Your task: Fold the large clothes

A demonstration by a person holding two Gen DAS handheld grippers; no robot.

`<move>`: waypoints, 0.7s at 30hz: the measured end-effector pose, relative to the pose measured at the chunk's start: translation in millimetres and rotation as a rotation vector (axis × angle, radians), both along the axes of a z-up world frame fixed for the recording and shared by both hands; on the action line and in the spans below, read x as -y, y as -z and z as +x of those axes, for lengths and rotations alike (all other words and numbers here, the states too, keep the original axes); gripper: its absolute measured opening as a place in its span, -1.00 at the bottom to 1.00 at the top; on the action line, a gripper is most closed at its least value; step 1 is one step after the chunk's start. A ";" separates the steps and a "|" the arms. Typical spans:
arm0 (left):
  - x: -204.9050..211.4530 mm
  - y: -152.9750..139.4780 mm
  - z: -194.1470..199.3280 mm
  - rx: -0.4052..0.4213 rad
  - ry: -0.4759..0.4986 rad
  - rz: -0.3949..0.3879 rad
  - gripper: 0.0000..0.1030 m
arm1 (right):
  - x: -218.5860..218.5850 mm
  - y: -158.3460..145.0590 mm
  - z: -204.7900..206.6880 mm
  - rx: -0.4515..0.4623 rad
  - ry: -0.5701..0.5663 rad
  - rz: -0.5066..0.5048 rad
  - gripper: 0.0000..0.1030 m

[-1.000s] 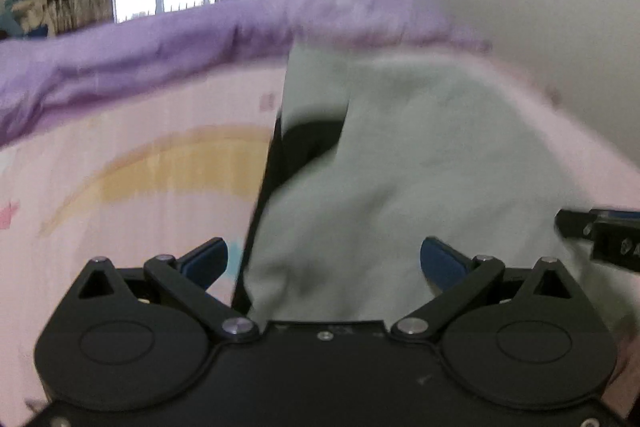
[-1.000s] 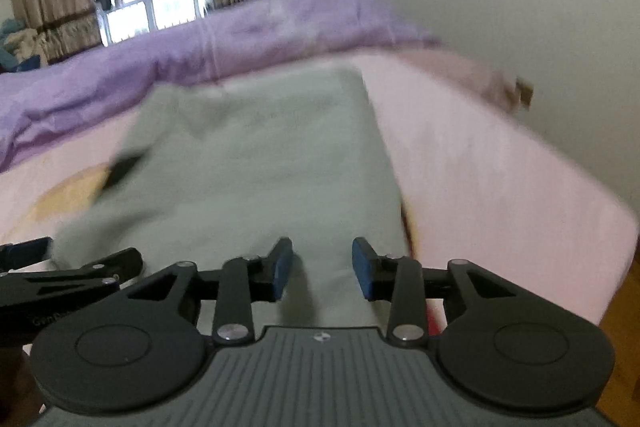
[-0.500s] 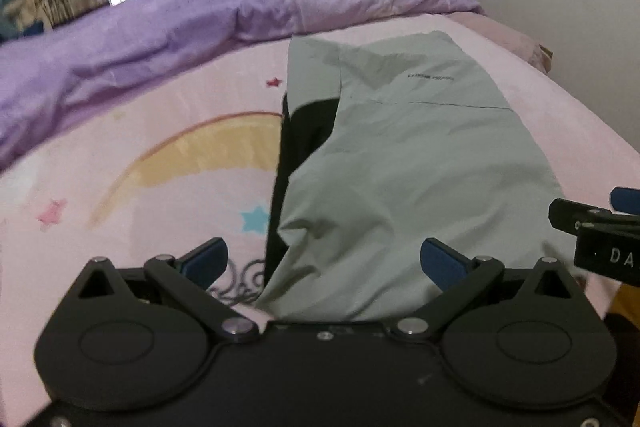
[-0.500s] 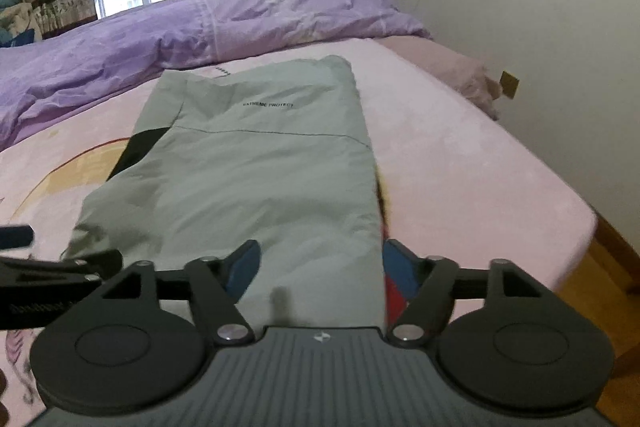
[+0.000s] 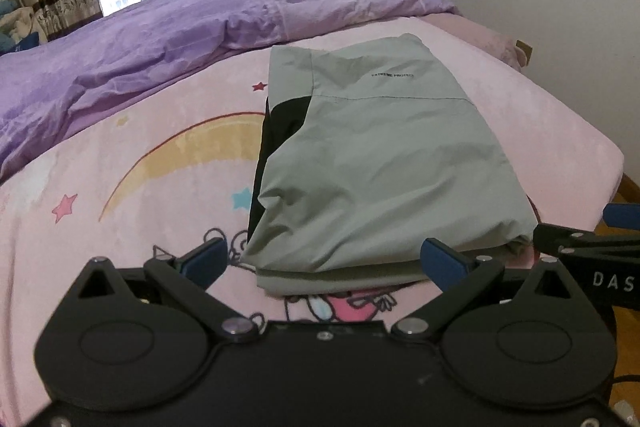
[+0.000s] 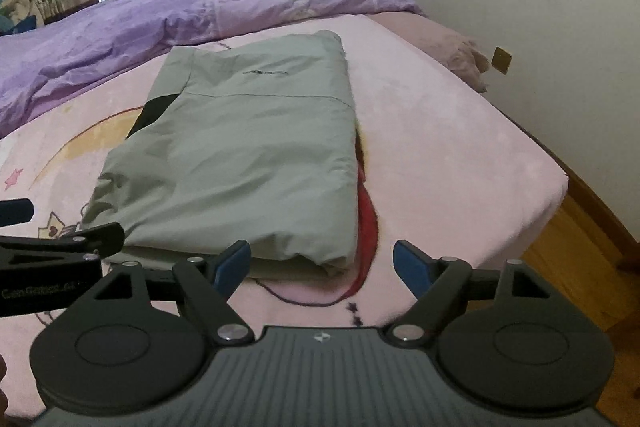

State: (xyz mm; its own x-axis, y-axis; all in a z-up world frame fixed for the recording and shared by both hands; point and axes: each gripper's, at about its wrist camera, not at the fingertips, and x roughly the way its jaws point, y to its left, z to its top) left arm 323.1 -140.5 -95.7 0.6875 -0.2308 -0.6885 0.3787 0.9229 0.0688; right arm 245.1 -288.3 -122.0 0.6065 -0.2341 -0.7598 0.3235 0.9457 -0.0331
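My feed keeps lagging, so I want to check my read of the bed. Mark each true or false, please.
1. The grey jacket lies folded on the pink bedsheet. True.
2. The right gripper is clamped on the jacket. False: its jaws are opening, with nothing between them.
3. The left gripper is open. True.
4. The purple duvet covers the jacket. False: it lies bunched behind it.
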 end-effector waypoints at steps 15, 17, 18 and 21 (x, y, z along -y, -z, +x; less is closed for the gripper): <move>-3.7 -2.9 -3.1 0.010 -0.008 -0.011 1.00 | -0.3 -6.3 -6.8 0.007 -0.007 -0.011 0.84; -3.0 -2.7 -3.5 0.011 -0.006 -0.008 1.00 | 0.6 -6.1 -6.9 0.010 -0.003 -0.008 0.84; -2.9 -2.5 -3.6 0.011 -0.005 -0.008 1.00 | 1.3 -5.7 -7.1 0.008 -0.001 -0.005 0.84; -3.3 -2.4 -3.5 0.010 -0.007 -0.007 1.00 | 0.6 -3.0 -5.9 0.000 0.002 -0.002 0.84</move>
State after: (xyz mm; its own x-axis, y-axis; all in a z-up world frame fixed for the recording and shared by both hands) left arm 319.6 -137.2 -93.2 0.6959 -0.2305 -0.6801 0.3717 0.9260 0.0665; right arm 239.1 -288.9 -119.0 0.6056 -0.2372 -0.7596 0.3258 0.9448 -0.0353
